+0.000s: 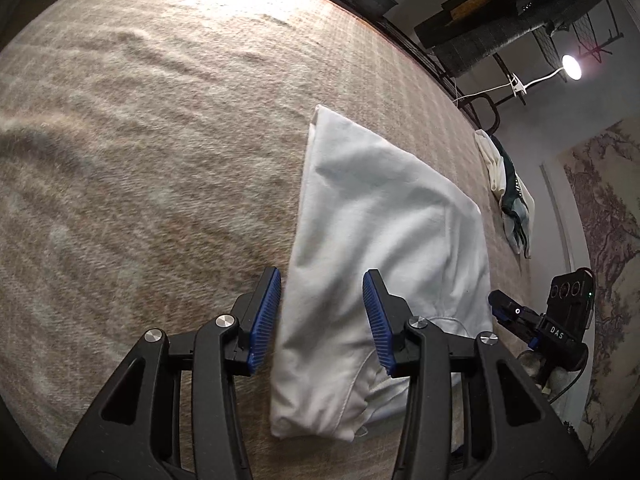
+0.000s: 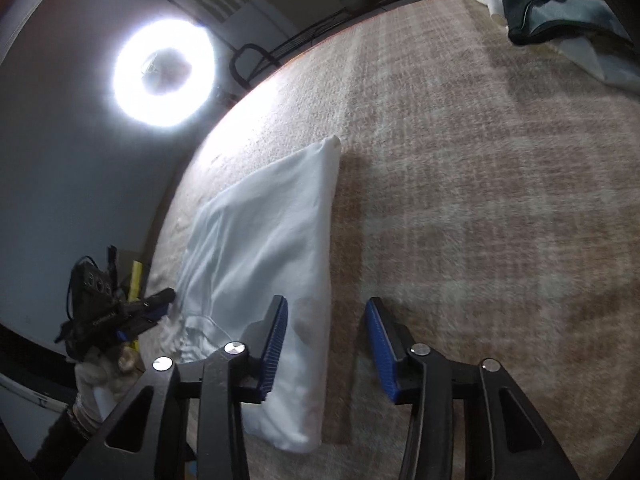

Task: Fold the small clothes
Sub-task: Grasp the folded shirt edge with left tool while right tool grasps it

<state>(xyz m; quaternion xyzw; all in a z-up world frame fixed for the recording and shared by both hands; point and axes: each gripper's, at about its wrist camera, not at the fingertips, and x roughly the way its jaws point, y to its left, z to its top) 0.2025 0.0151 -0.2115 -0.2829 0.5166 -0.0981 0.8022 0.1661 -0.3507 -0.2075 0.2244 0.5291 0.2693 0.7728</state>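
A white garment (image 1: 372, 240) lies folded into a long strip on the beige blanket (image 1: 140, 140). My left gripper (image 1: 322, 314) is open just above the strip's near left edge, holding nothing. In the right wrist view the same white garment (image 2: 272, 232) lies left of centre. My right gripper (image 2: 326, 340) is open over its near right edge, holding nothing. The right gripper also shows in the left wrist view (image 1: 520, 316) at the garment's right side. The left gripper shows in the right wrist view (image 2: 148, 308) at the garment's left side, held by a gloved hand.
A pile of other clothes, white and dark green (image 1: 508, 184), lies at the blanket's far right edge; it also shows in the right wrist view (image 2: 552, 12). A bright ring light (image 2: 164, 76) and a small lamp (image 1: 572, 66) stand beyond the bed. A dark metal rail (image 1: 400, 36) runs along the far edge.
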